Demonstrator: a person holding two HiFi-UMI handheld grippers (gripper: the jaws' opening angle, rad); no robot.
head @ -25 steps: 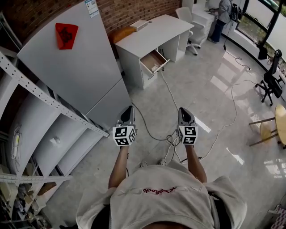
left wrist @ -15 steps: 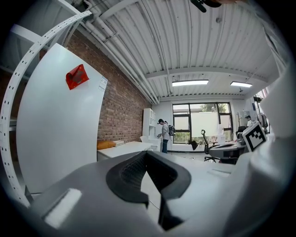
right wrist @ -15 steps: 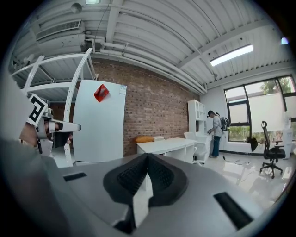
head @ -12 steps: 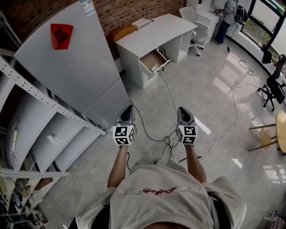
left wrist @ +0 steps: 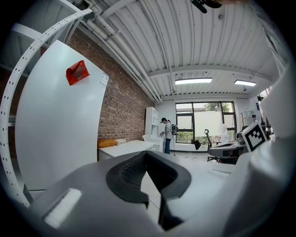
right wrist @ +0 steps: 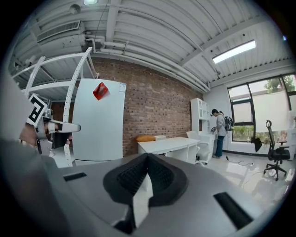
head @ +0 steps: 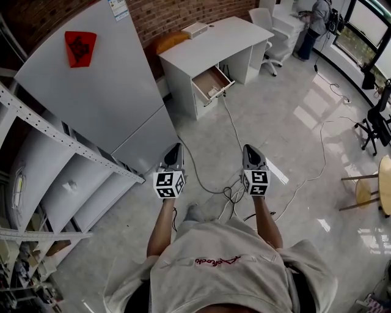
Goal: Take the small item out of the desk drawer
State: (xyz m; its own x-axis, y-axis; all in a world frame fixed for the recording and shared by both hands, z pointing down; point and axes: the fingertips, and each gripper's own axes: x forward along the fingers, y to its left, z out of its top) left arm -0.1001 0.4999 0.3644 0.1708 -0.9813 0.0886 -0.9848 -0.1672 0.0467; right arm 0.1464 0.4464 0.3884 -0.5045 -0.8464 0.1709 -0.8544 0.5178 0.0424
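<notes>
The white desk (head: pixel 208 46) stands far ahead against the brick wall, its top drawer (head: pixel 211 84) pulled open. Something small and pale lies at the drawer's front, too small to make out. My left gripper (head: pixel 176 149) and right gripper (head: pixel 251 150) are held side by side at waist height over the floor, well short of the desk. Both point toward it. In the left gripper view the dark pads (left wrist: pixel 132 173) meet at the tips with nothing between them. The right gripper view shows the same, its pads (right wrist: pixel 162 176) touching, and the desk (right wrist: pixel 169 144) beyond them.
A tall white cabinet (head: pixel 98 92) with a red sticker (head: pixel 79 47) stands at the left, with metal shelving (head: pixel 55 177) beside it. Cables (head: pixel 232 189) trail across the floor toward the desk. A white chair (head: pixel 269 24) and a person (head: pixel 314 18) are at the back right.
The view has slid slightly as I step forward toward the desk. The cabinet and shelving have drifted left. Both grippers stay side by side and shut.
</notes>
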